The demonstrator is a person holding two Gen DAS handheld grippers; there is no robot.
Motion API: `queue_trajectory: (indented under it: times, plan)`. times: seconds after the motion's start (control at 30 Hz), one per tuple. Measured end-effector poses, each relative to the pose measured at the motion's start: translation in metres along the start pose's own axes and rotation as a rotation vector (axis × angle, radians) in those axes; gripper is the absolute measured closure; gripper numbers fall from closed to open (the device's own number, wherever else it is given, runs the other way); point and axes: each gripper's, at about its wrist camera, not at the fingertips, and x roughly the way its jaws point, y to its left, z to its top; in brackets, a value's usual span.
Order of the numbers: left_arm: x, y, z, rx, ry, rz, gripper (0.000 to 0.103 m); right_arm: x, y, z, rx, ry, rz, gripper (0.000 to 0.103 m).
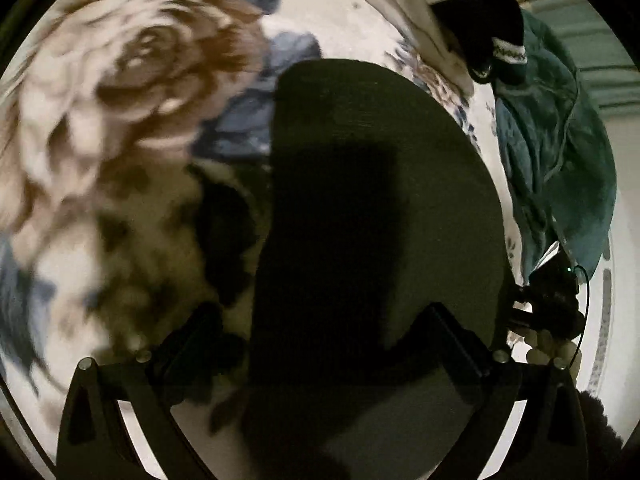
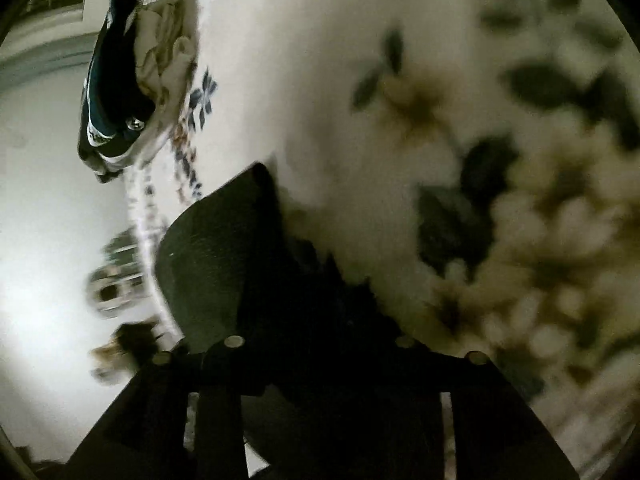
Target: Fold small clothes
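Note:
A dark, nearly black garment (image 1: 360, 184) lies spread on the floral bedspread (image 1: 120, 80) in the left wrist view. It runs down between the fingers of my left gripper (image 1: 320, 332). Those fingers stand wide apart; the left one is clear of the cloth's edge and the right one overlaps it. My right gripper (image 1: 548, 304), with a person's hand on it, is at the garment's right edge. In the right wrist view a corner of the dark garment (image 2: 224, 260) rises from my right gripper (image 2: 316, 332). The fingertips are lost in shadow, so a grip cannot be made out.
A teal garment (image 1: 560, 160) lies crumpled at the right edge of the bed. A black piece with a white band (image 1: 496, 40) lies beyond it, and beside it a cream cloth (image 2: 164, 40). Blue fabric (image 1: 248, 120) lies past the dark garment. Pale floor (image 2: 48, 220) is beside the bed.

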Motion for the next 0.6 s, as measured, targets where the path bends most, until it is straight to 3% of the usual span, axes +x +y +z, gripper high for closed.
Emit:
queue_trajectory:
  times: [0.1, 0.17, 0.23, 0.27, 0.33, 0.43, 0.53, 0.6]
  plan:
    - [0.0, 0.0, 0.005, 0.012, 0.018, -0.024, 0.0, -0.013, -0.01, 0.002, -0.009, -0.01, 0.058, 0.046]
    - [-0.001, 0.0, 0.006, 0.014, 0.021, -0.037, 0.0, -0.029, -0.015, -0.002, 0.0, -0.045, 0.117, 0.017]
    - [-0.001, 0.002, 0.004, 0.017, 0.023, -0.041, 0.0, -0.041, -0.019, -0.006, 0.006, -0.069, 0.175, 0.008]
    - [-0.002, 0.004, 0.003, 0.015, 0.023, -0.045, 0.0, -0.041, -0.018, -0.008, -0.004, -0.066, 0.184, 0.008]
    - [-0.001, 0.005, 0.003, 0.016, 0.015, -0.051, 0.0, -0.023, -0.013, -0.011, -0.031, 0.02, 0.172, 0.008]
    - [0.003, 0.0, 0.004, 0.031, 0.008, -0.06, 0.0, 0.02, 0.006, -0.015, -0.146, 0.155, 0.072, 0.006]
    - [0.008, -0.008, 0.008, 0.049, 0.008, -0.11, 0.0, 0.042, 0.02, -0.013, -0.185, 0.194, 0.079, 0.005]
    - [0.011, -0.017, 0.011, 0.063, 0.001, -0.152, 0.0, 0.05, 0.029, -0.016, -0.206, 0.207, 0.129, 0.006]
